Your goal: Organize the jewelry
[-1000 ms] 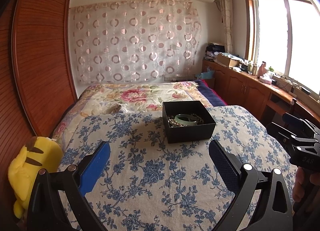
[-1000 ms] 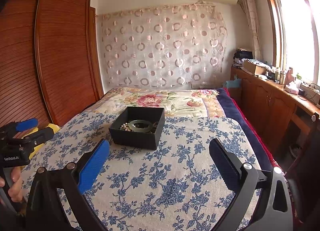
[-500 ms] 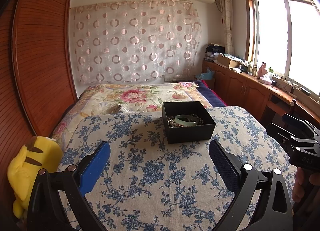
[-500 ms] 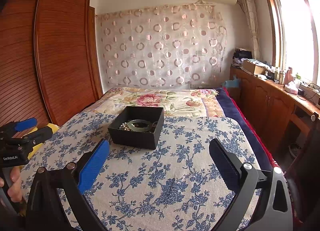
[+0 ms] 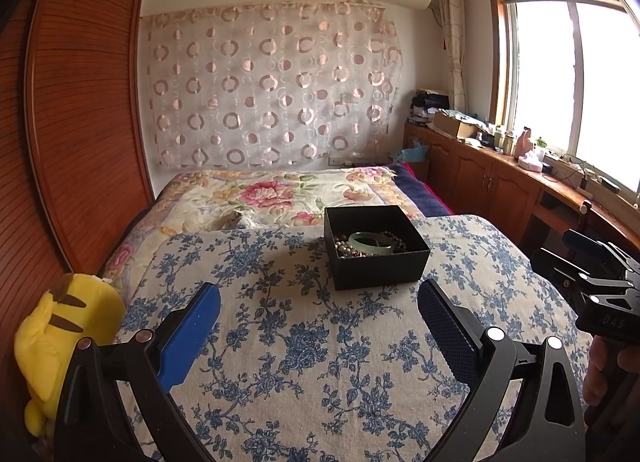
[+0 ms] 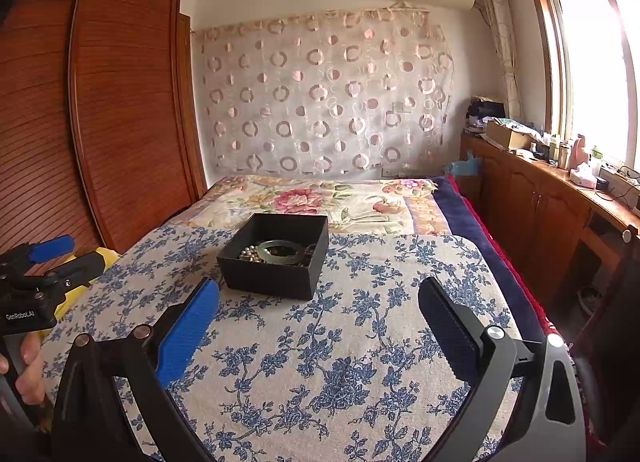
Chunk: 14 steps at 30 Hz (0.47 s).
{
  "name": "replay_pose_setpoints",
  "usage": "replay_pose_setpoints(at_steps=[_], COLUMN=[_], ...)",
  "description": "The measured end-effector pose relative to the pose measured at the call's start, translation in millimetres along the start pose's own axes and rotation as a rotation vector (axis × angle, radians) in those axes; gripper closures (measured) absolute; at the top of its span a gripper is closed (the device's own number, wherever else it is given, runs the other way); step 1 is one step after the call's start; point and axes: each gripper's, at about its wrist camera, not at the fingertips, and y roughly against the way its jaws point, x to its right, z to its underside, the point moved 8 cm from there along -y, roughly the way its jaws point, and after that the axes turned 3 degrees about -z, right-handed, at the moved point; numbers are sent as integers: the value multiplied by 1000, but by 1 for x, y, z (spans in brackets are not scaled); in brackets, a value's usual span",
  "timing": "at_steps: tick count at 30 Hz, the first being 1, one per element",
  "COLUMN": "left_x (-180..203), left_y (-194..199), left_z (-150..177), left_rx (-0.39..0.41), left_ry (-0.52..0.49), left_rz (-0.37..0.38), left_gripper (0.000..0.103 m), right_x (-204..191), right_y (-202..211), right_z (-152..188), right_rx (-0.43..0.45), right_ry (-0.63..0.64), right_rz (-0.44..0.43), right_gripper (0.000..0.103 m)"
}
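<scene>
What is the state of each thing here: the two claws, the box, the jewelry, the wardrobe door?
Left claw: open, holding nothing, above the bed.
Right claw: open, holding nothing, above the bed.
Black box: no lid on it, resting on the blue floral blanket.
Green bangle: lying inside the box on the beads.
Pearl beads: piled loose in the box.
Wardrobe door: shut.

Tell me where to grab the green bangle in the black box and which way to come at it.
Come from straight above. The green bangle lies roughly flat on the beads inside the open-topped black box, whose walls block a sideways reach. Probably pinch across the band at its near arc, one finger inside the ring, one outside. Both the left gripper and right gripper are open, short of the box.
</scene>
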Motion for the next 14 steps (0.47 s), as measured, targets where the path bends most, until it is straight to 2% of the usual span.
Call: replay_pose_setpoints(at_steps=[14], left_x=[2], left_y=[1], left_z=[1], left_rx=[-4], left_ry=[-1], left_rz=[2], left_gripper=[8], right_x=[-1], right_y=[1], right_z=[-1], right_rx=[2], right_ry=[-1], right_rz=[0], right_gripper=[3])
